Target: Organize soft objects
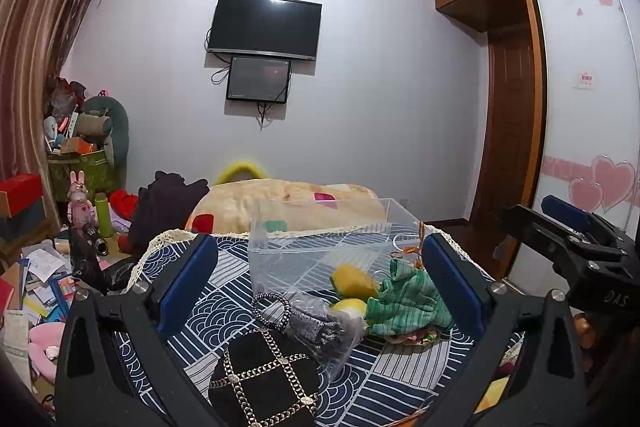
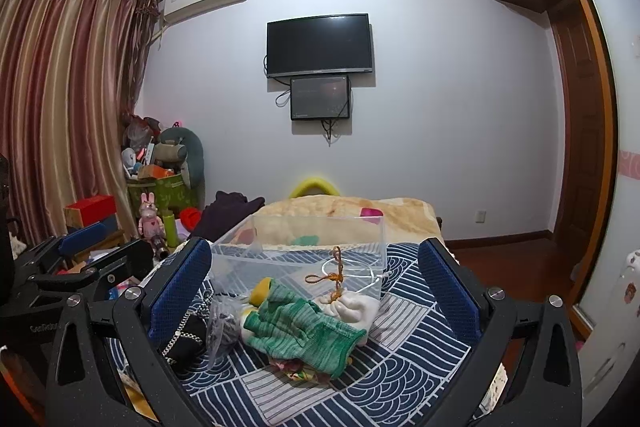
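A green knitted glove lies on the blue patterned cloth, over a yellow soft piece. Beside it lie grey knitwear in a clear bag, a black chain-trimmed pouch, a beaded hair band and a white drawstring pouch. A clear plastic box stands behind them. My left gripper is open above the pile. My right gripper is open over the glove and also shows in the left wrist view.
A beige blanket lies on the bed behind the box. Clutter, toys and boxes fill the left corner by the curtain. A wardrobe and door stand at the right.
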`<action>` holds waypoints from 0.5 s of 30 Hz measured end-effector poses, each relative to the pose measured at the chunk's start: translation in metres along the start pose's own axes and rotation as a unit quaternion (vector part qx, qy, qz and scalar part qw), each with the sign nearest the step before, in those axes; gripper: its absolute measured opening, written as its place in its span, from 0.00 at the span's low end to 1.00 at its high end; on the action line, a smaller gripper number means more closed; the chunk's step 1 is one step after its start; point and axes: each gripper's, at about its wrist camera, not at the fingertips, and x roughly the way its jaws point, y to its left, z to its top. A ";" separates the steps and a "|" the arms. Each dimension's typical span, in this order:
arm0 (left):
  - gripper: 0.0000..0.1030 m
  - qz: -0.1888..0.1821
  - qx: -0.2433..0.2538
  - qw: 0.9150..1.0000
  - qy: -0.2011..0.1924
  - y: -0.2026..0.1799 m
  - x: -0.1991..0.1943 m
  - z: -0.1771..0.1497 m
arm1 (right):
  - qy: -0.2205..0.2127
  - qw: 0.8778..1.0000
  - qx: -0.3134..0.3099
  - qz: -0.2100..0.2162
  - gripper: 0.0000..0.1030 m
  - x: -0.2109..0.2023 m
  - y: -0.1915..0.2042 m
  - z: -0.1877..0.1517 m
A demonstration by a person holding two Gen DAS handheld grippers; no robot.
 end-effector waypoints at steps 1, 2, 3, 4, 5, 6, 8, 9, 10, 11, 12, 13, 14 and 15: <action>1.00 0.000 0.001 1.000 0.000 0.000 0.000 0.000 | 0.000 1.000 0.000 0.000 1.00 0.000 0.000 0.000; 1.00 0.000 0.000 1.000 -0.001 0.000 0.000 0.000 | 0.000 1.000 0.000 0.000 1.00 0.000 0.000 0.000; 1.00 0.000 0.001 1.000 -0.001 0.001 -0.001 0.001 | 0.000 1.000 0.000 0.000 1.00 0.000 0.000 0.000; 1.00 0.000 0.002 1.000 -0.001 0.000 0.000 0.000 | 0.000 1.000 0.001 0.001 1.00 0.000 0.000 0.001; 1.00 0.001 0.004 1.000 -0.002 -0.001 0.000 0.000 | -0.001 1.000 0.001 0.001 1.00 0.000 -0.001 0.001; 1.00 0.001 0.005 1.000 -0.002 -0.001 0.000 0.000 | -0.001 1.000 0.002 0.001 1.00 0.000 -0.001 0.001; 1.00 0.001 0.006 1.000 -0.003 -0.002 0.000 -0.001 | -0.002 1.000 0.002 0.001 1.00 0.000 -0.001 0.000; 1.00 0.001 0.006 1.000 -0.003 -0.002 0.000 -0.001 | -0.002 1.000 0.002 0.002 1.00 0.000 -0.001 0.000; 1.00 0.001 0.006 1.000 -0.003 -0.001 0.000 -0.001 | -0.002 1.000 0.002 0.003 1.00 -0.001 -0.001 0.000; 1.00 0.002 0.005 1.000 -0.003 -0.002 0.000 -0.001 | -0.003 1.000 0.003 0.003 1.00 -0.001 0.000 0.000; 1.00 0.002 0.005 1.000 -0.003 -0.002 0.000 -0.001 | -0.003 1.000 0.003 0.003 1.00 -0.001 0.000 0.000; 1.00 0.001 0.004 1.000 -0.003 -0.002 0.000 -0.001 | -0.003 1.000 0.003 0.003 1.00 -0.001 0.000 0.000; 1.00 0.001 0.003 1.000 -0.003 -0.002 -0.001 -0.001 | -0.004 1.000 0.003 0.003 1.00 -0.001 -0.001 0.000; 1.00 0.001 0.002 1.000 -0.003 -0.002 -0.001 -0.001 | -0.004 1.000 0.004 0.004 1.00 -0.001 0.000 0.001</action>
